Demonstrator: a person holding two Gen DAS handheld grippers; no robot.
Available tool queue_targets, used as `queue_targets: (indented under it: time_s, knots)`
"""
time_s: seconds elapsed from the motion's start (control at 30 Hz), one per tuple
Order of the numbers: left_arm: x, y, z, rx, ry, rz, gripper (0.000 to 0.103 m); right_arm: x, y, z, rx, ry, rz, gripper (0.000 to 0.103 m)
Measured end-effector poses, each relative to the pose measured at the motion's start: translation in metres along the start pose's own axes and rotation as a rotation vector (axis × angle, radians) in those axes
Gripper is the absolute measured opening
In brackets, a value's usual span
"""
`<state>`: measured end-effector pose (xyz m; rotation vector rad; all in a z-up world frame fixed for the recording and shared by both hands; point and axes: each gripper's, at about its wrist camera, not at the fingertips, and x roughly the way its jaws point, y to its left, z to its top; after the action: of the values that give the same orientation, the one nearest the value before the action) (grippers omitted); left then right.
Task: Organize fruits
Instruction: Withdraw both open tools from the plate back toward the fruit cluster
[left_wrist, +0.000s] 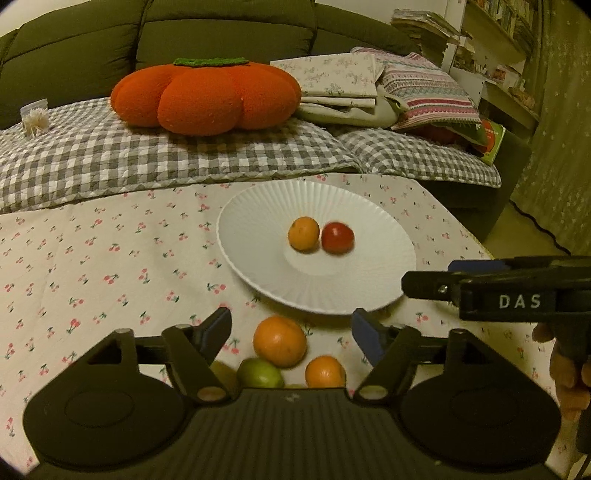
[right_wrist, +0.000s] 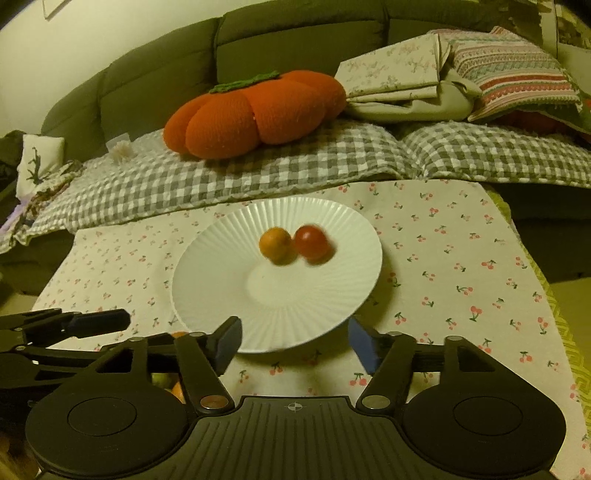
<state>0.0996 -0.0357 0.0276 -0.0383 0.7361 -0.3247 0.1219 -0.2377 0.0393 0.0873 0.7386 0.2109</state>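
A white ribbed plate (left_wrist: 258, 266) (right_wrist: 221, 295) sits on the cherry-print tablecloth, holding a small orange fruit (left_wrist: 303, 234) (right_wrist: 275, 243) and a red fruit (left_wrist: 337, 238) (right_wrist: 311, 242) side by side. My left gripper (left_wrist: 291, 321) is open just short of the plate's near rim. Under it on the cloth lie a larger orange (left_wrist: 279, 346), a green lime (left_wrist: 259, 373) and a small orange (left_wrist: 325, 371); its pads touch none of them. My right gripper (right_wrist: 294, 328) is open at the plate's near edge with nothing between its fingers. It enters the left wrist view from the right.
Behind the table stands a sofa with a grey checked cover (left_wrist: 147, 155), an orange pumpkin-shaped cushion (left_wrist: 207, 96) and folded linens (left_wrist: 340, 81). The table's right edge (left_wrist: 476, 236) drops to the floor. A hand (left_wrist: 569, 373) holds the right gripper's handle.
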Motion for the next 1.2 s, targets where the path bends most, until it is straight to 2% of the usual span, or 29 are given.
queue_targets:
  time_s: [0.17, 0.57, 0.8, 1.2]
  knots:
    - [-0.011, 0.006, -0.009, -0.004, 0.015, 0.001, 0.082, -0.010, 0.004, -0.006, -0.025, -0.007, 0.003, 0.076]
    - [-0.034, 0.019, -0.028, -0.026, 0.038, 0.018, 0.096, -0.029, 0.018, -0.020, -0.057, 0.002, 0.011, 0.085]
    - [-0.044, 0.026, -0.037, -0.031, 0.047, 0.036, 0.099, -0.034, 0.022, -0.029, -0.057, 0.003, 0.002, 0.090]
    - [-0.057, 0.039, -0.060, -0.060, 0.084, 0.038, 0.100, -0.040, 0.030, -0.045, -0.017, 0.009, 0.005, 0.093]
